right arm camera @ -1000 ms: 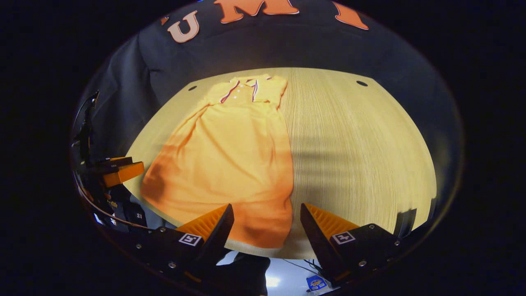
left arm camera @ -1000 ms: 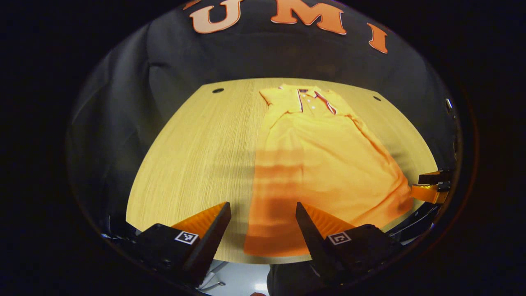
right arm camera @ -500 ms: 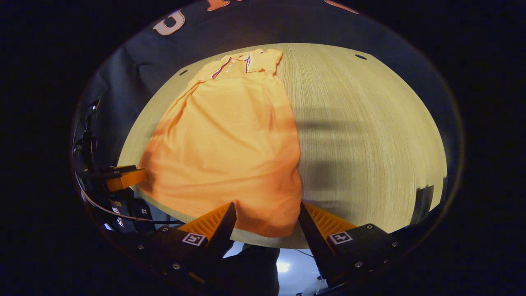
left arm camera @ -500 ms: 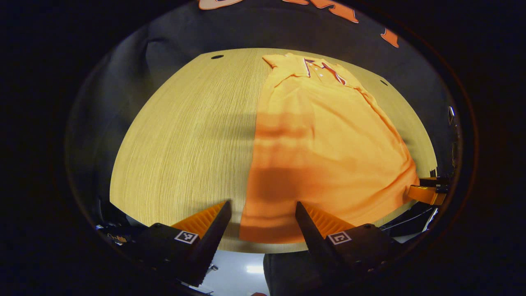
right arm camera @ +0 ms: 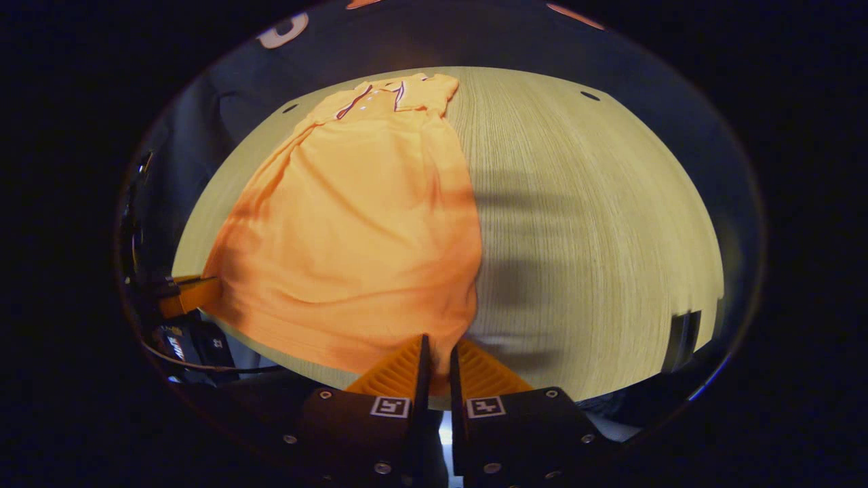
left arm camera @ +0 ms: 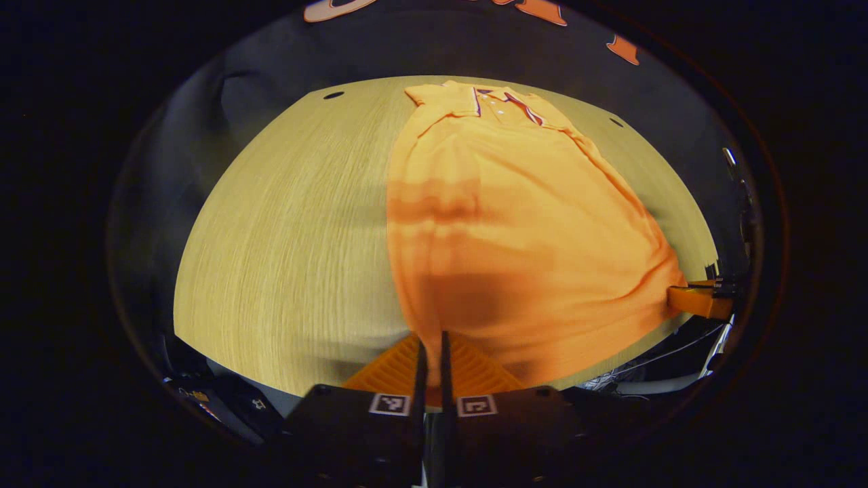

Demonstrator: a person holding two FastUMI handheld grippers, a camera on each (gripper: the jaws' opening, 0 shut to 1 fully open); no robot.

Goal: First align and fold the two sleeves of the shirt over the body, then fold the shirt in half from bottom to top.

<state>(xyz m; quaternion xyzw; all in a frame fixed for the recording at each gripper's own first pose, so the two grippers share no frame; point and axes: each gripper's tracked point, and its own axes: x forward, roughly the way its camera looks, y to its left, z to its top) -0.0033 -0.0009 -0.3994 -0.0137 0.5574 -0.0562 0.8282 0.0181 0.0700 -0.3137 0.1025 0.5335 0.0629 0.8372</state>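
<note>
An orange polo shirt lies lengthwise on the wooden table, its collar at the far end and both sleeves folded in over the body. My left gripper is shut on the near left corner of the shirt's hem. In the right gripper view the same shirt stretches away to the collar, and my right gripper is shut on the near right hem corner. Each gripper also appears in the other's view, at the opposite hem corner.
The table has small dark holes near its far corners. Black cloth walls stand behind it. The hem lies at the table's near edge, with cables and gear just below the edge.
Both grippers went from open, straddling the hem corners, to shut on the fabric. They also moved slightly forward and lower toward the hem.
</note>
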